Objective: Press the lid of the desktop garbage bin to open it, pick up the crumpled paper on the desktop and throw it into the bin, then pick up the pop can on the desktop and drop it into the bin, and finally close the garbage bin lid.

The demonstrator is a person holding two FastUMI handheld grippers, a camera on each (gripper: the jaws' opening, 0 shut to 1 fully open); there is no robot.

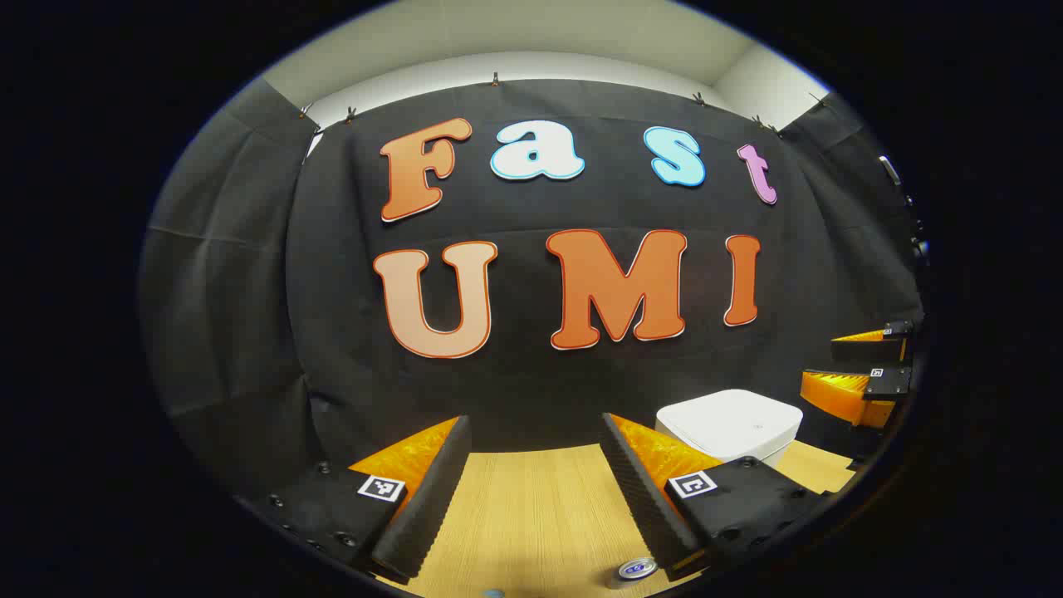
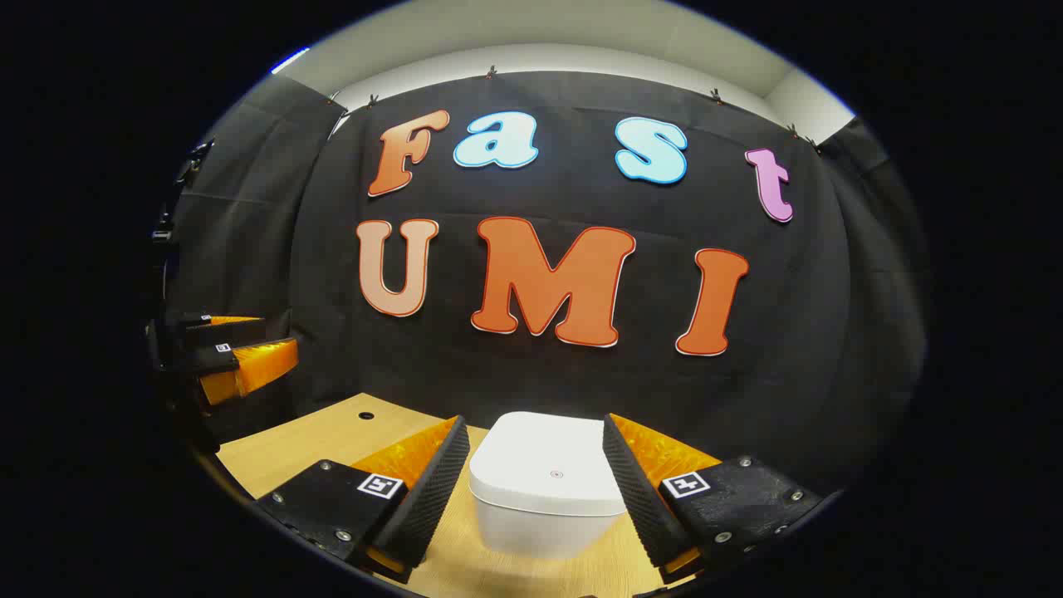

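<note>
On desk [image 1: 531, 507]: one bin [image 2: 548, 486], lid shut; one can [image 1: 635, 570].

1. In the right gripper view, the right gripper [image 2: 531, 490] has its fingers spread apart, and the white bin [image 2: 548, 486] with its lid down stands in the gap ahead of them.
2. Bare wooden desktop [image 2: 332, 436] lies open to the bin's left.
3. In the left gripper view, the left gripper [image 1: 531, 498] is parted over bare desktop, with a pop can [image 1: 635, 571] low beside one finger.
4. The black cloth wall [image 1: 531, 390] closes the far side.
</note>
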